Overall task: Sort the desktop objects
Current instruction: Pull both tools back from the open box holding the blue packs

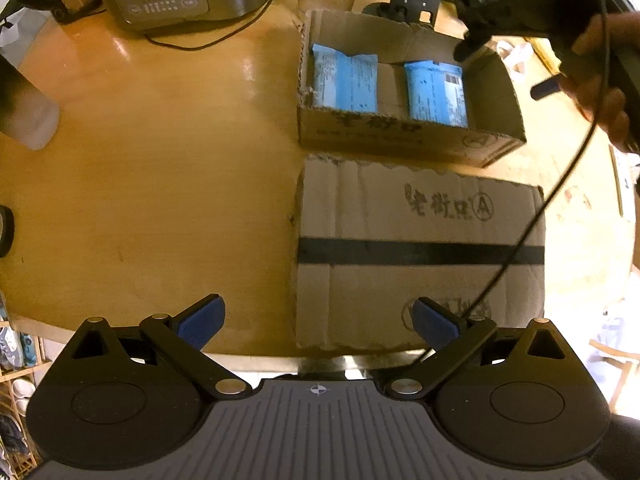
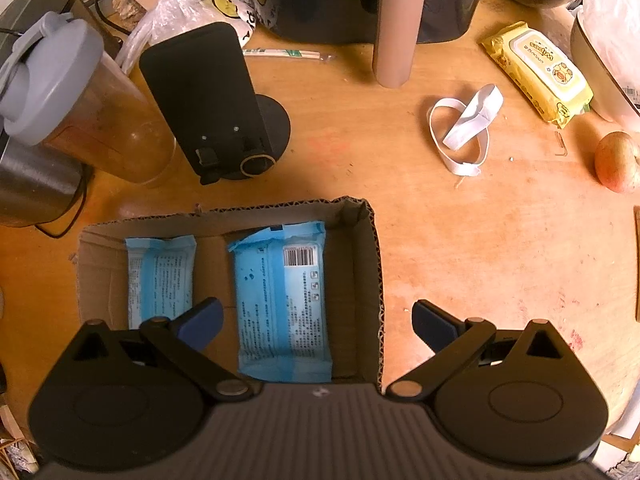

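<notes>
Both claws, left (image 1: pixel 318 322) and right (image 2: pixel 318 322), gape wide, empty; right claw's body hides 2 blue packets' (image 2: pixel 280 300) near ends

The round wooden table (image 2: pixel 460 240) is showing a warm orange-brown with glossy highlights. The open brown corrugated cardboard box (image 2: pixel 370 280) is carrying faded black printed characters on its side, and two light-blue plastic packets are lying in it: one (image 2: pixel 160 280) with fine dark print, the other (image 2: pixel 280 300) wearing a black-and-white barcode. The flat brown cardboard sheet (image 1: pixel 420 248) is bearing a black tape stripe. The yellow wet-wipes pack (image 2: pixel 538 70) is displaying a cartoon label. The white elastic band (image 2: pixel 464 128) is looping pale. The reddish-yellow apple (image 2: pixel 616 162) is blushing. Both grippers' finger pads (image 1: pixel 200 322) are showing textured blue on black arms.
</notes>
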`<state>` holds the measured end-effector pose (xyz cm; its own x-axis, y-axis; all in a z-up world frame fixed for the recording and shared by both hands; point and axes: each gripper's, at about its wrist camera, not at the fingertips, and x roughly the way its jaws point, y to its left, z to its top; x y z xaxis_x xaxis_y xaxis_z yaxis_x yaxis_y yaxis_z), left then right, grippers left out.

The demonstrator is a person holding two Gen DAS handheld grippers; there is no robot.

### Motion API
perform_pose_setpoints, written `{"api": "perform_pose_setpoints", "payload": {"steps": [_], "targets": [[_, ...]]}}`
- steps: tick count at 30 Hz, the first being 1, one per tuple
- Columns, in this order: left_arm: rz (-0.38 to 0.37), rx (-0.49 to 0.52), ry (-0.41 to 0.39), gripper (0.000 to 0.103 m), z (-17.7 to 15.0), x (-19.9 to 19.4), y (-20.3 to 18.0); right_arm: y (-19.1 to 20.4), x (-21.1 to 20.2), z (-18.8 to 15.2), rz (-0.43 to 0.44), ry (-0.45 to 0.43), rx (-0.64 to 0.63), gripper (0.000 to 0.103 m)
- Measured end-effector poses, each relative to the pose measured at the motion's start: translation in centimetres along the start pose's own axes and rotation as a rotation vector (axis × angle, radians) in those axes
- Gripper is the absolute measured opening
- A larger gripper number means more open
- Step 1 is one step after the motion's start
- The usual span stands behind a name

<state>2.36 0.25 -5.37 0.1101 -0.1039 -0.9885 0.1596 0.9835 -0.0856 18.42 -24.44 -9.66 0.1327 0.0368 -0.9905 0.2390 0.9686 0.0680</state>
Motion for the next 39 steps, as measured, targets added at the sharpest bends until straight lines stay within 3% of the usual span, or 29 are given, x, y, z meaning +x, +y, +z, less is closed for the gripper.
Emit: {"api": "perform_pose_setpoints", "payload": {"steps": [15,27,39], "targets": [[0.009,0.025,-0.006,0.103,3.8,0.2,-0.2,-0.4,-0.2,0.1,0.009,-0.004,0.004,0.103],[0.01,0.029,0.013,0.103,4.0,0.9,-0.3,-0.7,-0.6,-0.3,0.023,-0.01,0.001,0.103],[0.008,0.025,0.022,0.103,3.9,1.0,-0.2,-1.5,-2.0,-3.2,0.037,-0.016,0.003,0.103]]}}
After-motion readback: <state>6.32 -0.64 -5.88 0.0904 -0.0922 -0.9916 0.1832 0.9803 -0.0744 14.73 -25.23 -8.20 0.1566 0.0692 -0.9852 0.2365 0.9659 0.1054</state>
